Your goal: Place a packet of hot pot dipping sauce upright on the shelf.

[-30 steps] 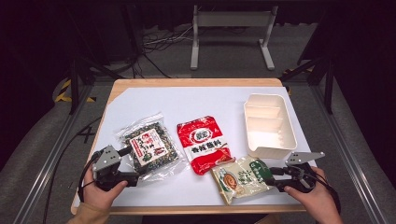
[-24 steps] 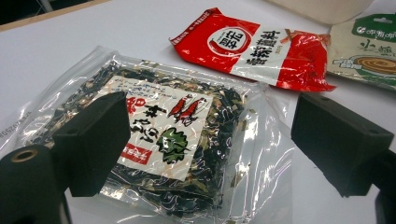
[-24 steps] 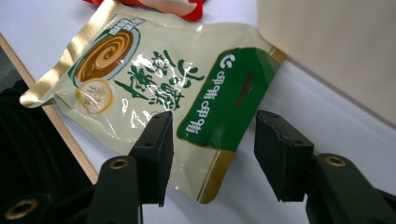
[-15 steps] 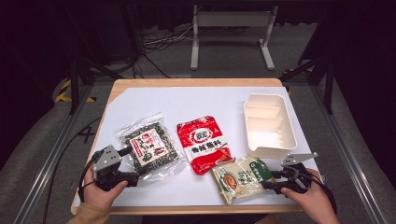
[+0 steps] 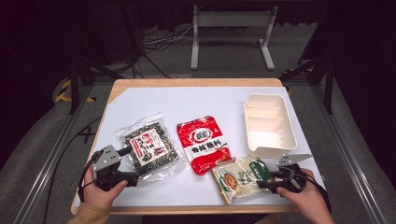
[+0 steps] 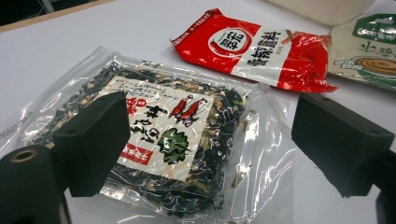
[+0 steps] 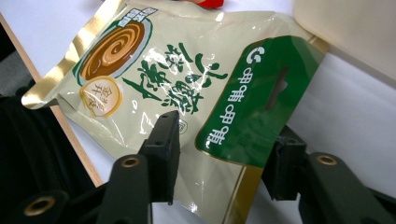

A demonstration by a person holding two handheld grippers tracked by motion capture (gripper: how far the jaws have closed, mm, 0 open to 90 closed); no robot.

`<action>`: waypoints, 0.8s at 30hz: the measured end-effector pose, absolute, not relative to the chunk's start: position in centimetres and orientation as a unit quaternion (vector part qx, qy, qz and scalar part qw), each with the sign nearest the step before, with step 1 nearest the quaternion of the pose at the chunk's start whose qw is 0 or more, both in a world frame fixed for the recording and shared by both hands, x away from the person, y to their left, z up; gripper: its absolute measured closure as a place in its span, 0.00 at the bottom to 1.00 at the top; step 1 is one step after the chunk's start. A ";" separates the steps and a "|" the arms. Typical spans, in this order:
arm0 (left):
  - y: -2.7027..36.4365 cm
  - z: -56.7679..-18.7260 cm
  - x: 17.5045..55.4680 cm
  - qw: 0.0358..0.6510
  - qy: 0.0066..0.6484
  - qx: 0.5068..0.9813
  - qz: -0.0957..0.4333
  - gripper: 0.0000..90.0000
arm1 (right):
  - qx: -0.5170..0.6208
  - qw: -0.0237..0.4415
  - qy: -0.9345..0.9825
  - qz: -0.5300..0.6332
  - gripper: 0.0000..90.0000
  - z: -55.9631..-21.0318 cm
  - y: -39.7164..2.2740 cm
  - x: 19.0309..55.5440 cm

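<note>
— Where's the cream-and-green foil pouch [image 5: 240, 177]?
— Near right edge of the white table [image 5: 196, 102], its green end between the right gripper [image 7: 224, 163] jaws, which have just been closing; one jaw lies over it, the other under.
— The left gripper [image 6: 205, 154]?
— Spread wide over the clear seaweed bag [image 5: 149, 149], near left.

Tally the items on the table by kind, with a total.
Snack or food packets: 3 – clear seaweed packet, red packet, beige-green packet
White divided trays: 1
Total: 4
</note>
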State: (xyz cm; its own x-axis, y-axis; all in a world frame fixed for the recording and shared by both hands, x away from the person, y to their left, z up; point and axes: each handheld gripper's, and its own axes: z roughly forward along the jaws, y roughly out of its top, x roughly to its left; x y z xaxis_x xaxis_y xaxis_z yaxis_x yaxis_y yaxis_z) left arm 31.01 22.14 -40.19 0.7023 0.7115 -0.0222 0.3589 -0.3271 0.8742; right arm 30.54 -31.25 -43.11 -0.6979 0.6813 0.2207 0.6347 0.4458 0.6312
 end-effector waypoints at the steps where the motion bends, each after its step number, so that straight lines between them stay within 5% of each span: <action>1: 22.1 -40.2 31.0 0.472 0.337 0.793 0.188 0.14 | 0.385 0.033 0.850 0.357 0.63 -43.0 -31.2 30.5; 11: 22.1 -40.2 31.1 0.471 0.338 0.794 0.186 0.14 | 0.375 -0.011 0.848 0.373 0.77 -43.0 -30.9 30.5; 18: 22.1 -40.2 31.1 0.470 0.338 0.794 0.186 0.14 | 0.369 -0.009 0.861 0.349 0.95 -43.3 -30.2 30.6; 24: 22.2 -40.2 31.0 0.471 0.339 0.793 0.188 0.14 | 0.374 -0.007 0.860 0.346 0.99 -43.0 -30.0 30.6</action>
State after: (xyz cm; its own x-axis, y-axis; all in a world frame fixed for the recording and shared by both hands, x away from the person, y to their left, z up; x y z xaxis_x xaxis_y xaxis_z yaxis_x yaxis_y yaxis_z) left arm 31.04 22.19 -40.22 0.6999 0.7139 -0.0212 0.3600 -0.3271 0.8737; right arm 30.56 -29.97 -42.97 -0.7196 0.6396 0.2704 0.6490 0.4809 0.5895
